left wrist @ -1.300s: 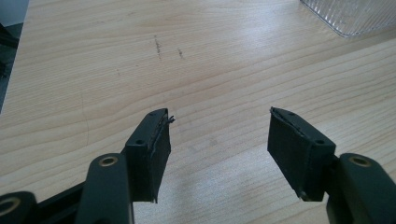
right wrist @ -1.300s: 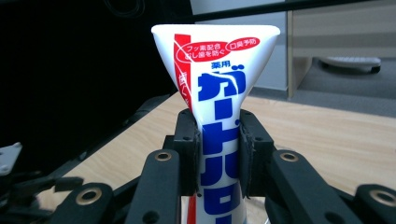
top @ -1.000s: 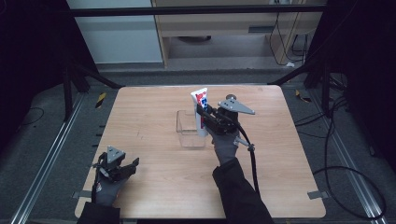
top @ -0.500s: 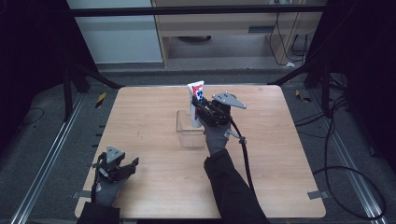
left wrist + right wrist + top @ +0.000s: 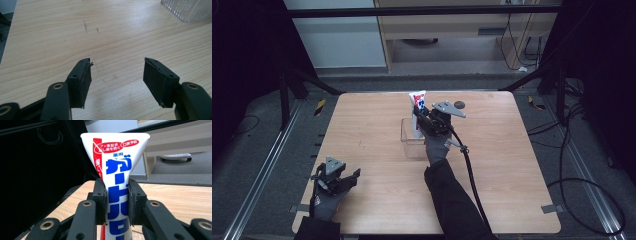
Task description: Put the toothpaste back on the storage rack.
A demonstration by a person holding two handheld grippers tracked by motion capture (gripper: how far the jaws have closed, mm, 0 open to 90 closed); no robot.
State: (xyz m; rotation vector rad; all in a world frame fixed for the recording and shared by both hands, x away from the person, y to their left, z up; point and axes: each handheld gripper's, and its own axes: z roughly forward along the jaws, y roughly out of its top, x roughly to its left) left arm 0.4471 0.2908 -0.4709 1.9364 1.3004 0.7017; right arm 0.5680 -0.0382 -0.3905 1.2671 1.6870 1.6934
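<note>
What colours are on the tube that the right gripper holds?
White tube with blue letters and red markings, clearest in the right gripper view.

Right gripper (image 5: 422, 120) jaws clamped, arm outstretched; left gripper (image 5: 343, 179) seemingly resting, jaws apart.

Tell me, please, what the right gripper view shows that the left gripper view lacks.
Right gripper view: a white toothpaste tube with blue and red print, clamped upright between the right gripper jaws, crimped end up. Left gripper view: the left gripper with jaws apart and nothing between them, and a corner of the ribbed clear container. Both: the wooden table.
</note>
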